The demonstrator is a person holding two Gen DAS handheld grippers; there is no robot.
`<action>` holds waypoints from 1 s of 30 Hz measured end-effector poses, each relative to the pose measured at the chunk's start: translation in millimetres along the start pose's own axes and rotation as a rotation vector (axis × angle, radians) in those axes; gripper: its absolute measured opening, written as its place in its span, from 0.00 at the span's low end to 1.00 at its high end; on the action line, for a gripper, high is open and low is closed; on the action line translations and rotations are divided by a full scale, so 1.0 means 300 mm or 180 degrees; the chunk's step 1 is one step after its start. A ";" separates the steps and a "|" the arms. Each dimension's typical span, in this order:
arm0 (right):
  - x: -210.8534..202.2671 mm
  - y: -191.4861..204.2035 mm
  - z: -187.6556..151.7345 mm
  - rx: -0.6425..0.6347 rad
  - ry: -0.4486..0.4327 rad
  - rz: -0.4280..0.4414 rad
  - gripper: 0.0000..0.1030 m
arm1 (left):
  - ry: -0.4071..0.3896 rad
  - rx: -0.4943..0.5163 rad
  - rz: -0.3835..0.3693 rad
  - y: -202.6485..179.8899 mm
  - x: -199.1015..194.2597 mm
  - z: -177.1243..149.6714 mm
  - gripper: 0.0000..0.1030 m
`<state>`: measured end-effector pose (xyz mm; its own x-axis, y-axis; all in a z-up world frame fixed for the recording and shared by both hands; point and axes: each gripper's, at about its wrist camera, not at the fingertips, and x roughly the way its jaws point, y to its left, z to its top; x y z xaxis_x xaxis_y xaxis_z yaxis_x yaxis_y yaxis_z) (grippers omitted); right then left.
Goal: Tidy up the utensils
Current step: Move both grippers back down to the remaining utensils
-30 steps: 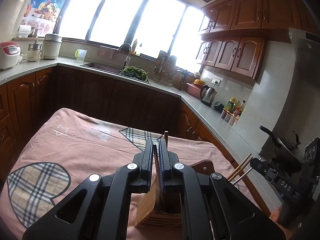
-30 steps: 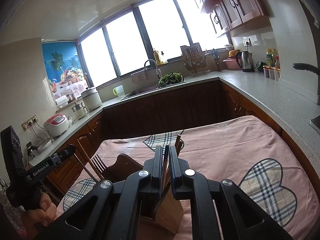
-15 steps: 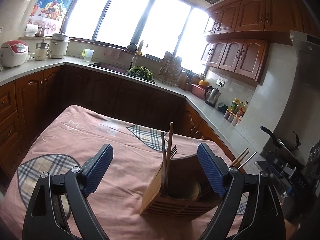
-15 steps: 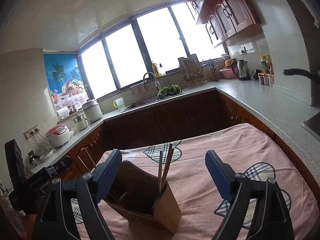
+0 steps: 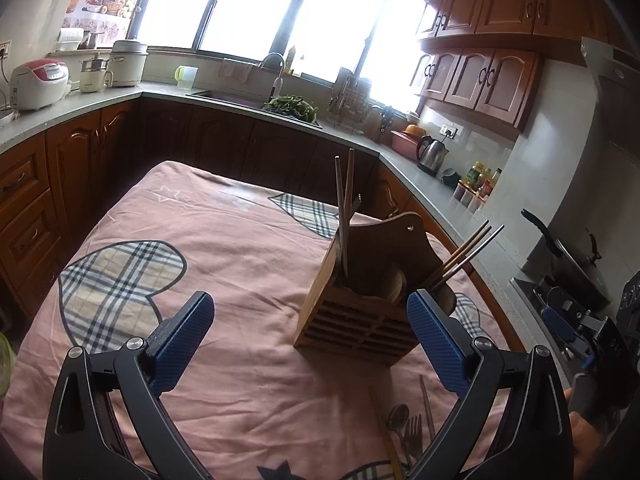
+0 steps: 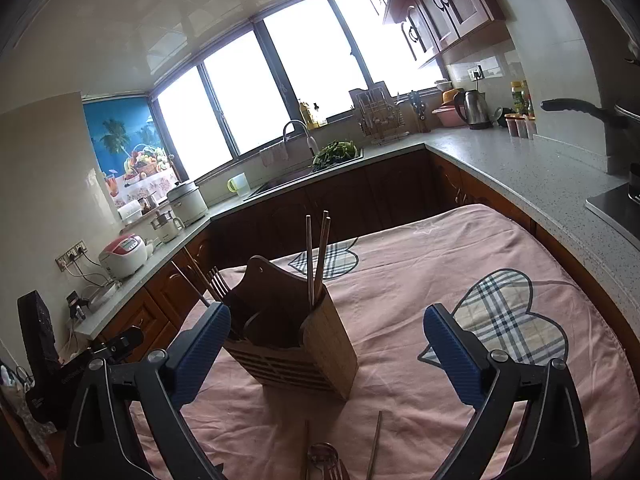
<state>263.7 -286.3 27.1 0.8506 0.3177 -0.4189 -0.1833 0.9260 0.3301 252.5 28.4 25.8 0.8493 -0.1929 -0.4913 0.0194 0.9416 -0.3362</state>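
Note:
A wooden utensil holder (image 5: 356, 312) (image 6: 308, 344) stands on the pink cloth. A pair of chopsticks (image 5: 345, 200) (image 6: 317, 256) stands upright in one end compartment. More chopsticks (image 5: 466, 254) and a fork (image 6: 218, 284) lean out of the other end. My left gripper (image 5: 308, 300) has its jaws opening wide, short of the holder, its pads touching nothing. My right gripper (image 6: 327, 313) is likewise opening, with only the holder in the view beyond its fingertips. A loose spoon (image 5: 398, 416) (image 6: 320, 452), fork (image 5: 414, 434) and chopstick (image 6: 374, 448) lie on the cloth near me.
The pink tablecloth (image 5: 224, 264) has plaid heart patches. Dark wood cabinets and a grey countertop (image 6: 520, 168) wrap around the far and right sides. The counter holds a kettle (image 5: 432, 156), a rice cooker (image 5: 38, 84) and a sink with greens (image 6: 334, 152).
Both grippers went from shut around the chopsticks over the holder to wide open. They pulled back toward me. The two chopsticks now stand free in the holder.

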 end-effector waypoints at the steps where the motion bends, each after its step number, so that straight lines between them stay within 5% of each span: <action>1: -0.011 -0.004 -0.011 0.0011 0.0016 -0.0005 0.96 | 0.0031 -0.0010 0.0015 0.004 -0.005 -0.013 0.96; 30: -0.162 -0.141 -0.263 0.0318 0.0461 -0.0259 0.96 | 0.0794 0.0101 0.0061 -0.029 0.000 -0.274 0.96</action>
<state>191.3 -324.8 -33.2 0.7795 0.2753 -0.5627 -0.0607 0.9272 0.3696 209.0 -2.5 -37.4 0.6934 -0.2332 -0.6818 0.0243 0.9532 -0.3013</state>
